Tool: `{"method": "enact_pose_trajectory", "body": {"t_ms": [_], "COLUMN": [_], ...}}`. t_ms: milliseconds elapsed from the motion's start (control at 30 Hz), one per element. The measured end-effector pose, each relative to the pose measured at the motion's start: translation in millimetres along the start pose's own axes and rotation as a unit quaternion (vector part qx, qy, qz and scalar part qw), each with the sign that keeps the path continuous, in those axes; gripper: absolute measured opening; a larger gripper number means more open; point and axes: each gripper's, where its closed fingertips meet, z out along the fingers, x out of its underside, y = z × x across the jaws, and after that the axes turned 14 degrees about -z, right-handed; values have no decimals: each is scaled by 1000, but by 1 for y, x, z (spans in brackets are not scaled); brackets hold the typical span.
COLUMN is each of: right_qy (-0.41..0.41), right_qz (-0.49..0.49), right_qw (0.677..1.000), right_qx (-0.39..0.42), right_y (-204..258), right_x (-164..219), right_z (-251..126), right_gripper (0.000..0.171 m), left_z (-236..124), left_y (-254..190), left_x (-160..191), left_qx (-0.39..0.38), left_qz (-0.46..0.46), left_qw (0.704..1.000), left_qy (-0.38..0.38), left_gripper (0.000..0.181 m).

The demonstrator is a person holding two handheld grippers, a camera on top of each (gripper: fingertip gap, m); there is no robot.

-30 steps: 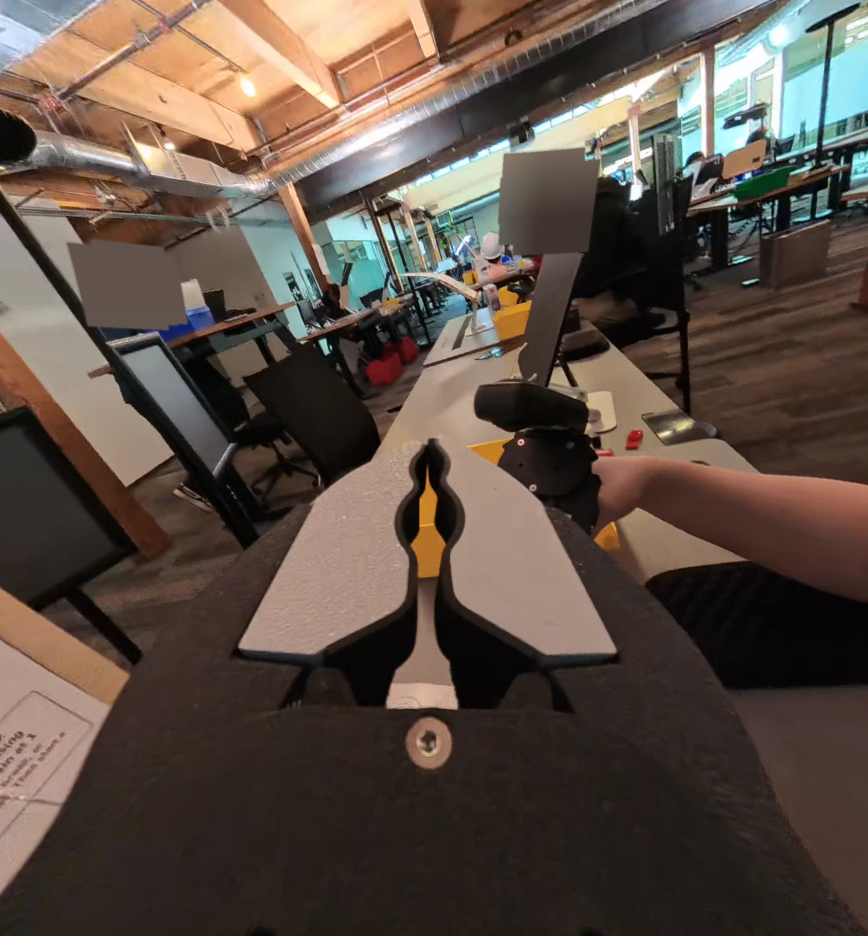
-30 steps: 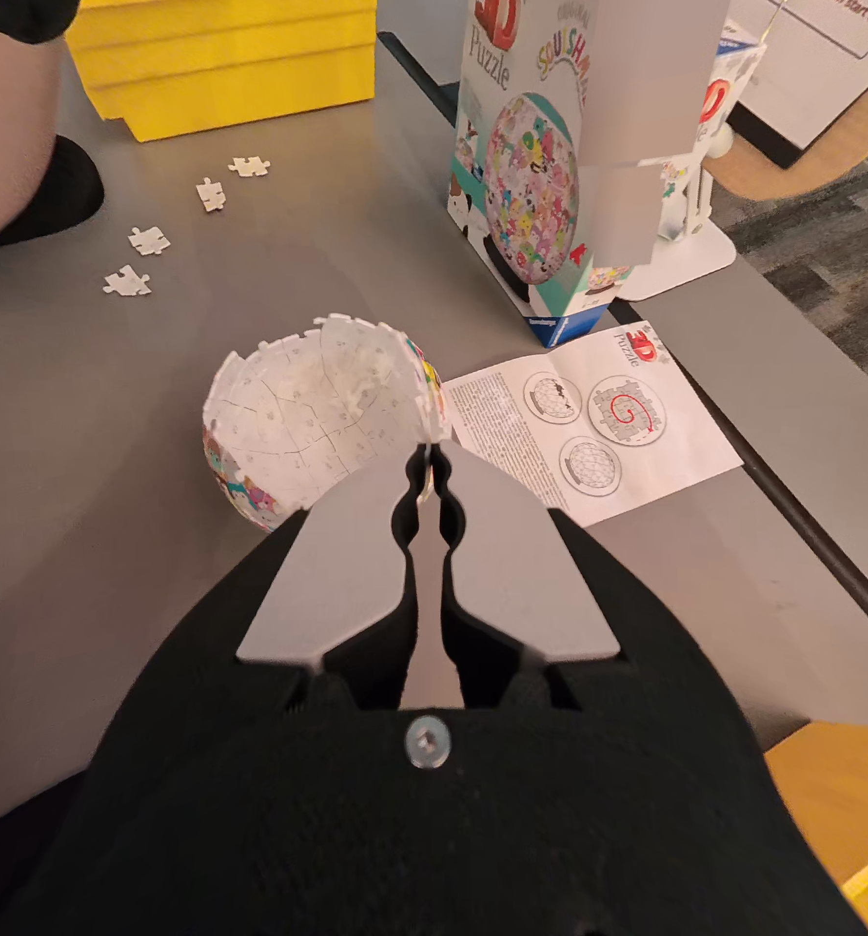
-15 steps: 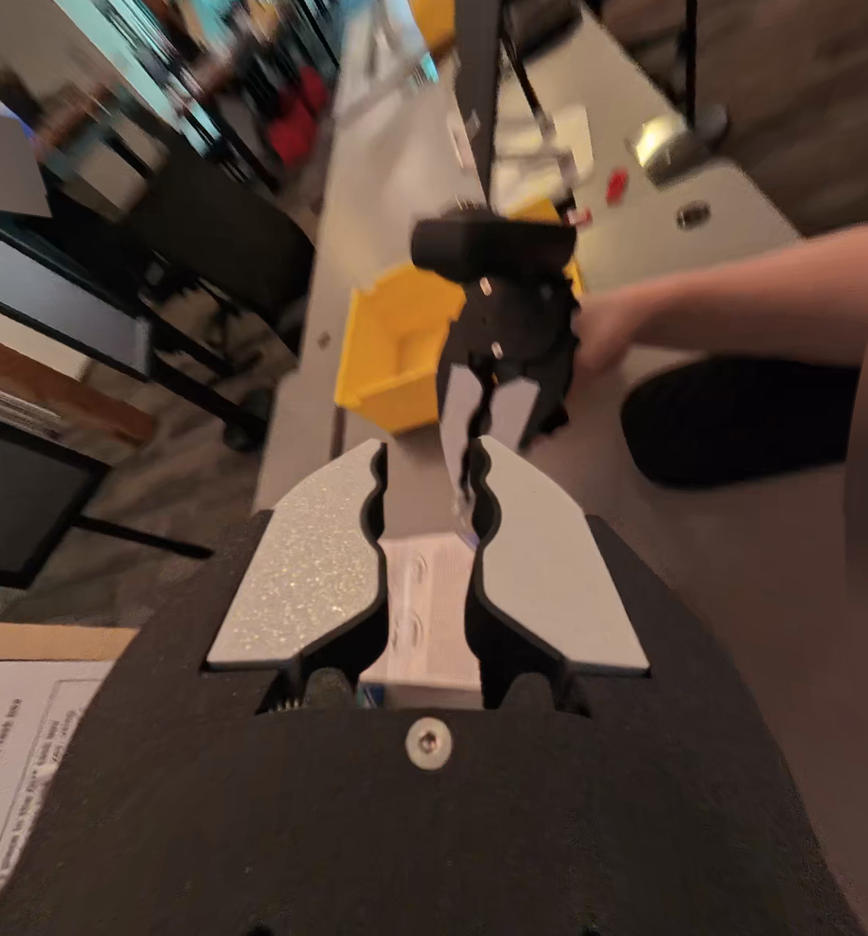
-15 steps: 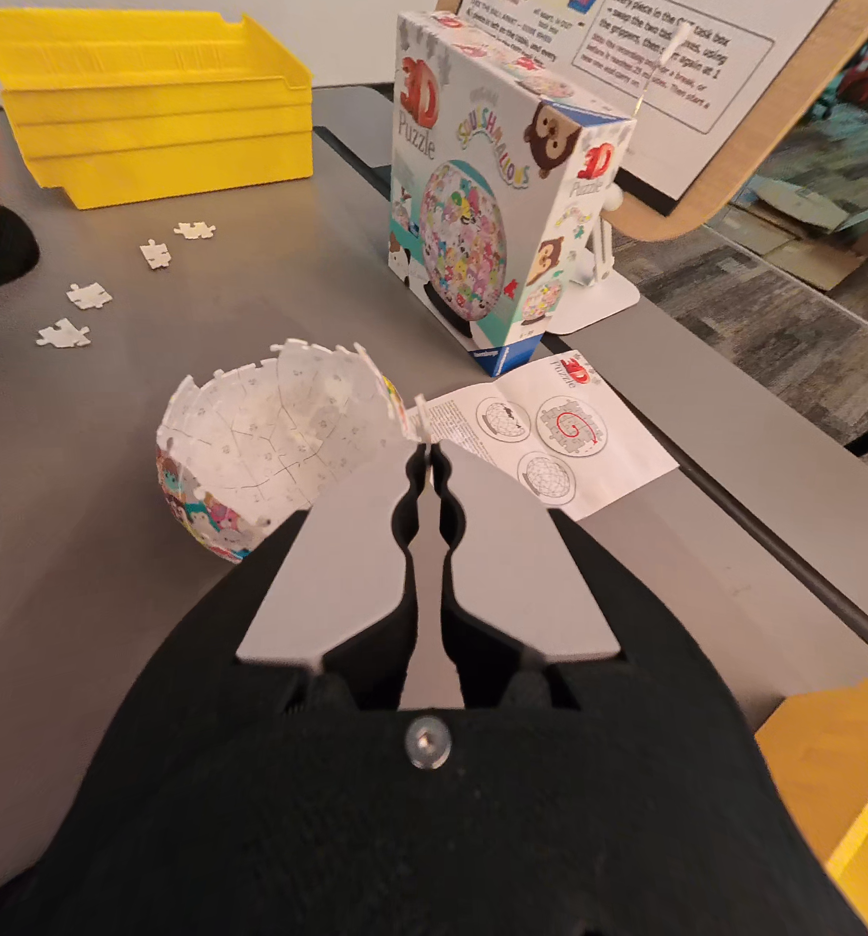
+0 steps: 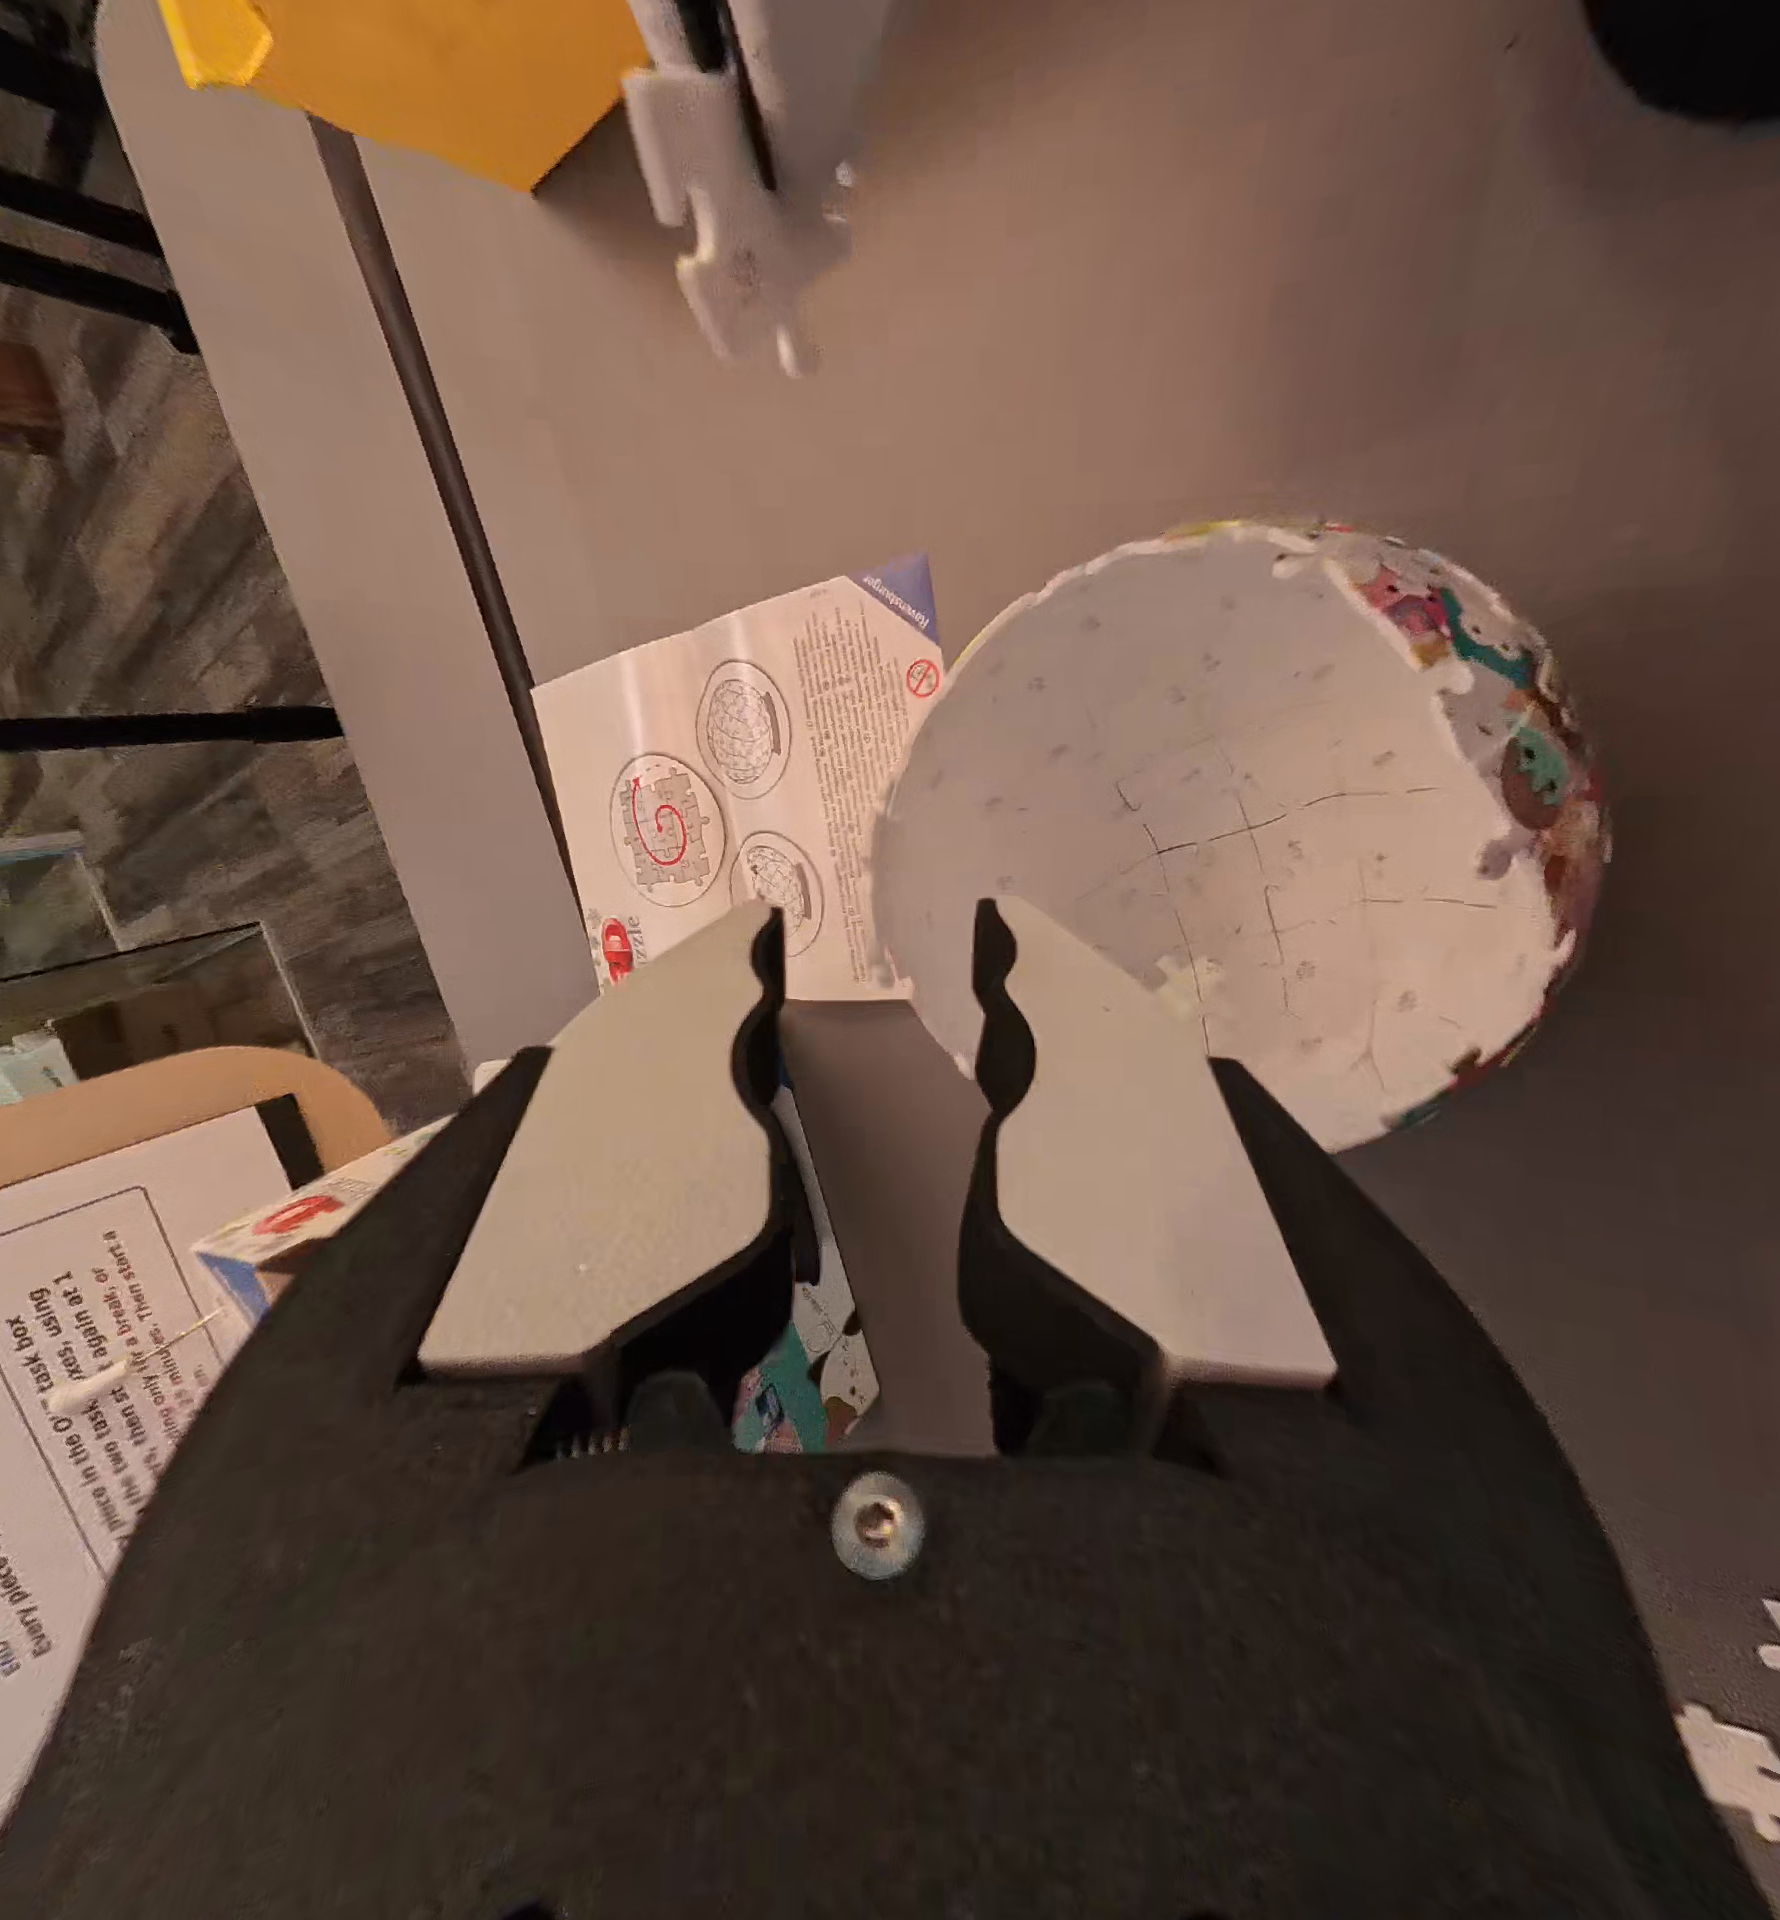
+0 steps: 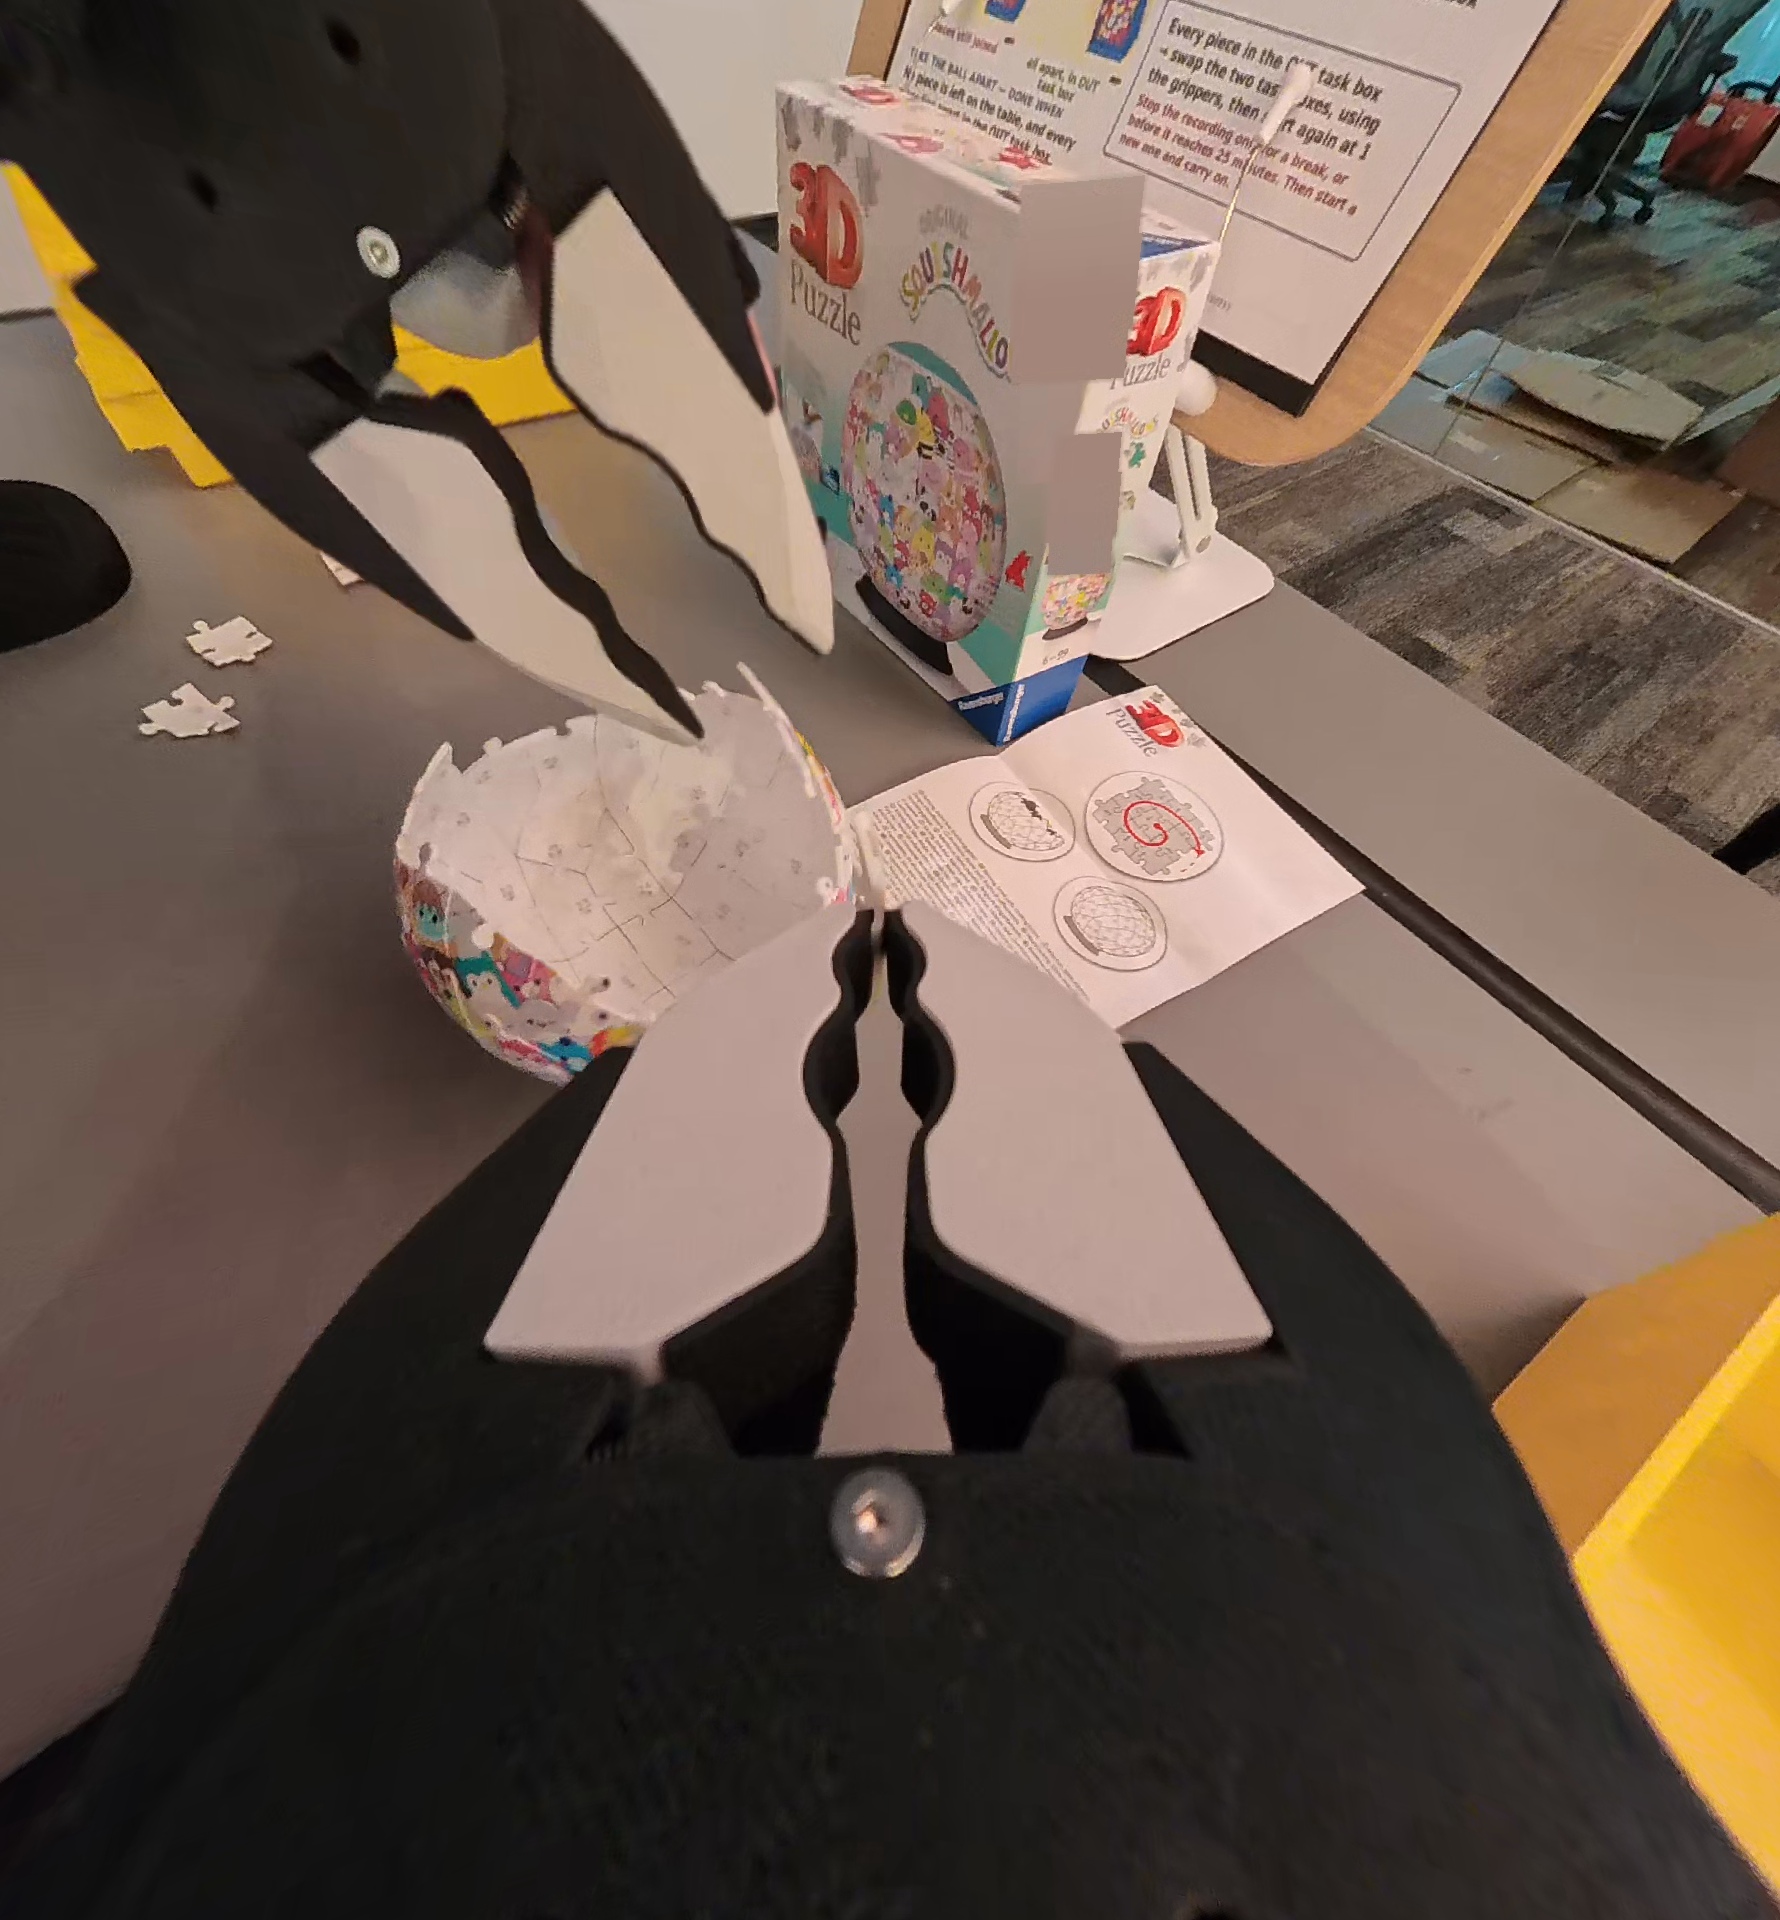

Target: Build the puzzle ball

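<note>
One half-built puzzle ball [image 5: 1270, 831] just below parted left gripper [image 5: 878, 914].

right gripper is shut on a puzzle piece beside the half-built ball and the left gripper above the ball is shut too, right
Not quite: the left gripper is open, its jaws spread above the ball, as the left wrist view shows. The right gripper is indeed shut on a piece.
</note>
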Motion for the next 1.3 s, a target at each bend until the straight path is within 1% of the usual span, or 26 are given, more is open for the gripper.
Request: {"method": "enact_pose_trajectory", "body": {"t_ms": [67,133,400,600,767,1133,1167,1233,1300], "right_qy": [3,0,-2,3,5,9,10,12,11], "right_qz": [1,9,20,24,23,21,22,22,22], "right_qw": [1000,1000,1000,1000,1000,1000,1000,1000,1000], "right_qx": [2,-2,-2,-7,-8,-12,-12,-13,-13], "right_y": [-1,-2,-6,-6,-5,-4,-4,-4,-4], "right_x": [2,3,7,11,11,11,11,12,12], "right_z": [-1,0,-3,-2,-2,-2,-2,-2,-2], "right_gripper": [3,3,3,3,4,3,3,4,3], "left_z": [6,11,25,31,33,36,37,37,38], "left_y": [-2,1,6,6,1,1,1,4,4], "left_x": [0,-1,4,8,9,10,9,9,9], "left_qx": [-5,-25,-61,-56,-35,-17,-20,-36,-39], "left_qz": [0,12,44,44,29,-2,-1,8,19], "left_qw": [1000,999,994,994,995,996,996,996,995], "left_qy": [15,29,73,89,89,85,83,86,91], "left_gripper": [29,29,25,14,3,2,3,15,15]}}
